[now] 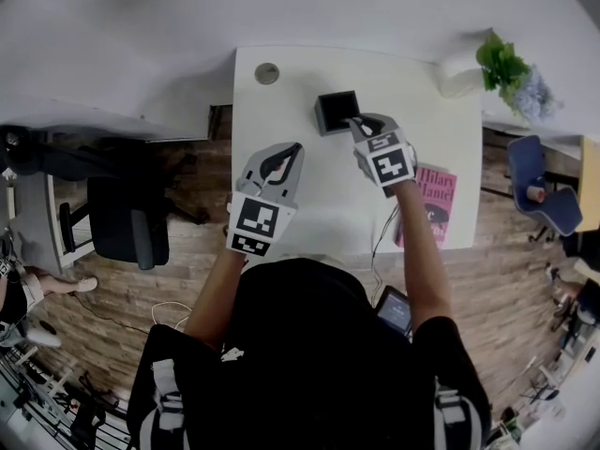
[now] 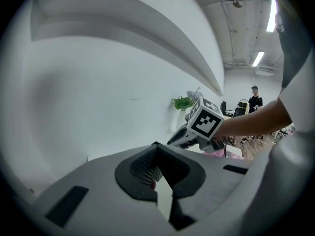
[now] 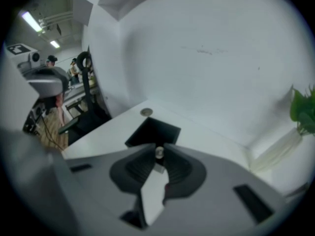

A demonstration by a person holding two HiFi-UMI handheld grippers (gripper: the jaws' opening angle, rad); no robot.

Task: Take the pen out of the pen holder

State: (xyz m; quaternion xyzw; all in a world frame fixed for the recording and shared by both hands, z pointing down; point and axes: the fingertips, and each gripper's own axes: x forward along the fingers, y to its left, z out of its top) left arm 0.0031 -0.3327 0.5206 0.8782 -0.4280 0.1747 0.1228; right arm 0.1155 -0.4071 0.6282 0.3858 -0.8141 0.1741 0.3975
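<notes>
So on the left, the left tongs [image 1: 296, 148] are hanging clenched over a bare near patch of the white counter [image 1: 281, 92]. They're gripping nothing, and I'm guessing they're just parking out of the way. Moving right, the black square pen holder [image 1: 322, 118] is sitting toward the far middle of the counter. The pen [image 3: 159, 153] is poking its round silver top up at the holder's near right corner, not lifted out yet. The right tongs [image 3: 159, 149] are angling steeply down and pinching that silver top, probably so the pen can slide straight up and out. Further right, a pink paperback book [image 1: 434, 195] is lying flat by the counter's edge.
</notes>
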